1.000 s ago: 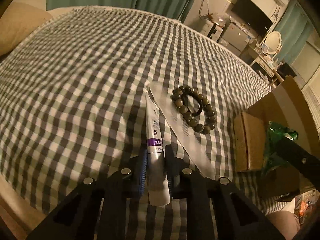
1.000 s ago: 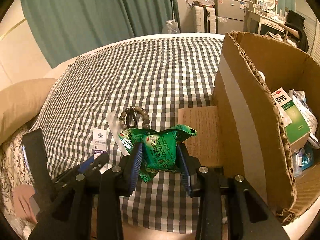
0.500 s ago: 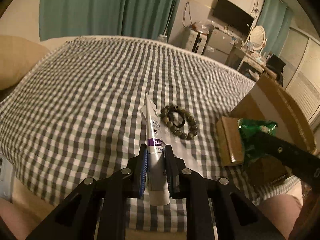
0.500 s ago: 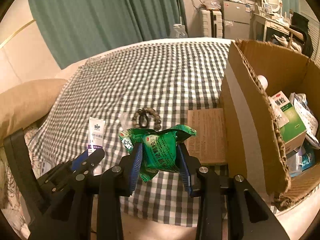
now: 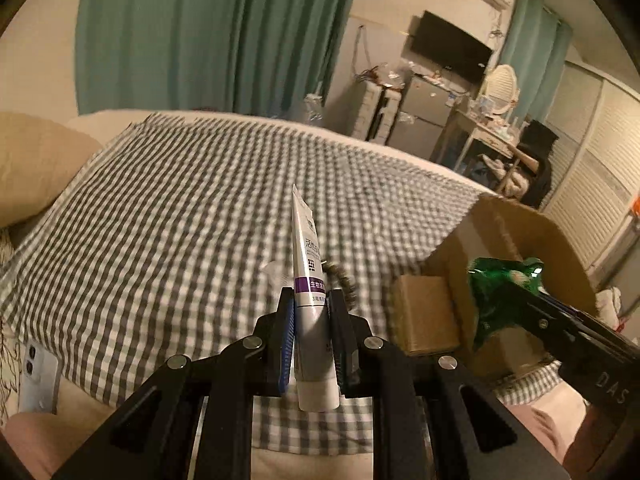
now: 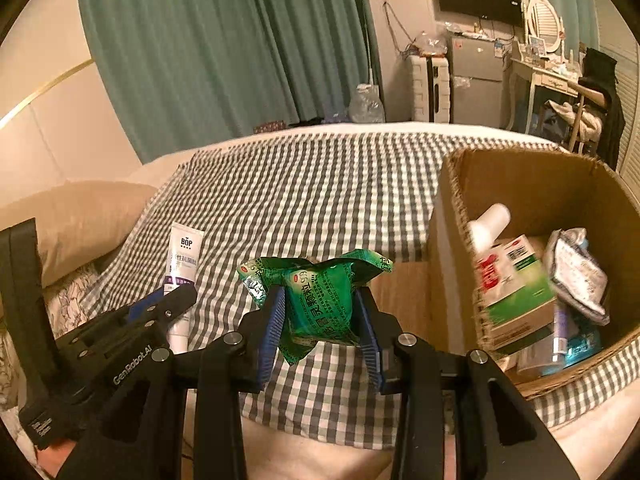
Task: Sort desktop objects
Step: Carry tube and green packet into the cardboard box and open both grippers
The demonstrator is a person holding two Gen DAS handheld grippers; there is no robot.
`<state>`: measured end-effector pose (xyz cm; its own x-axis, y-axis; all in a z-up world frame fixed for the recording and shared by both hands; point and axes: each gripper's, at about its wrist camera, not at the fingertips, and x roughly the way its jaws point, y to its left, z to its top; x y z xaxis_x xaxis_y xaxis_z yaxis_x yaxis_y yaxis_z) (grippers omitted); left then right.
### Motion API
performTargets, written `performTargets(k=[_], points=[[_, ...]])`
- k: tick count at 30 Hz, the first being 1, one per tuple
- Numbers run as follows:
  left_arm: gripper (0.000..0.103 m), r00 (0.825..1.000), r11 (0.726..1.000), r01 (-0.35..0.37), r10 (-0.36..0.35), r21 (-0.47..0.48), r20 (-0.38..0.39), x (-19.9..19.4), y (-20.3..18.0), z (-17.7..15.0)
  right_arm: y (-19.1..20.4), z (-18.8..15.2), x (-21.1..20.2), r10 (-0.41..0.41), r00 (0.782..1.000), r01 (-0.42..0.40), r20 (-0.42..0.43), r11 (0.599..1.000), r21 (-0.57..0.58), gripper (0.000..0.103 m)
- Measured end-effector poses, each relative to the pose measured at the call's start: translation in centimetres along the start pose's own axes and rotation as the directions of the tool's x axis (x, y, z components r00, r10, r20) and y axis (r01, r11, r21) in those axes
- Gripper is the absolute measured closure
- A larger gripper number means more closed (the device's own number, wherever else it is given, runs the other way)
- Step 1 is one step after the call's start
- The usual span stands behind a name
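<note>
Both grippers have lifted clear of the checked bedspread (image 5: 168, 240): my left gripper (image 5: 311, 312) clamps the white, purple-banded tube (image 5: 308, 280), my right gripper (image 6: 320, 312) the crinkled green foil sachet (image 6: 320, 300). Next, I judge, comes the open cardboard box (image 6: 452, 216) at right.

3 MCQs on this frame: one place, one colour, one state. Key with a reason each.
1. Where is the box relative to the right gripper?
A. to its right
B. to its left
C. behind the curtain

2. What colour is the packet?
A. red
B. green
C. yellow

3. What is the state of the left gripper?
A. open, empty
B. shut on the tube
C. shut on the bracelet

Key: 1 A, the box stands right of the fingers in the right wrist view. 2 B, green foil wrapper. 3 B, both pads press the tube, held off the bedspread.
</note>
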<state>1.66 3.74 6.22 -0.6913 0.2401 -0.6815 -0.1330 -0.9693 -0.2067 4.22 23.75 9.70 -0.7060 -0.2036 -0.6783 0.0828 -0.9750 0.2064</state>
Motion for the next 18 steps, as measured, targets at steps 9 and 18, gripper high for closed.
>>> performTargets(k=[9, 18], points=[[0.087, 0.994, 0.99, 0.101, -0.105, 0.094, 0.031, -2.4, -6.6, 2.2, -3.7, 2.4, -3.8, -0.016, 0.997, 0.013, 0.073, 0.999, 0.036, 0.068], [0.087, 0.967, 0.95, 0.251, -0.256, 0.184, 0.007, -2.4, -16.0, 4.9, -12.5, 5.8, -7.6, -0.141, 0.982, 0.13, 0.124, 0.987, 0.096, 0.068]])
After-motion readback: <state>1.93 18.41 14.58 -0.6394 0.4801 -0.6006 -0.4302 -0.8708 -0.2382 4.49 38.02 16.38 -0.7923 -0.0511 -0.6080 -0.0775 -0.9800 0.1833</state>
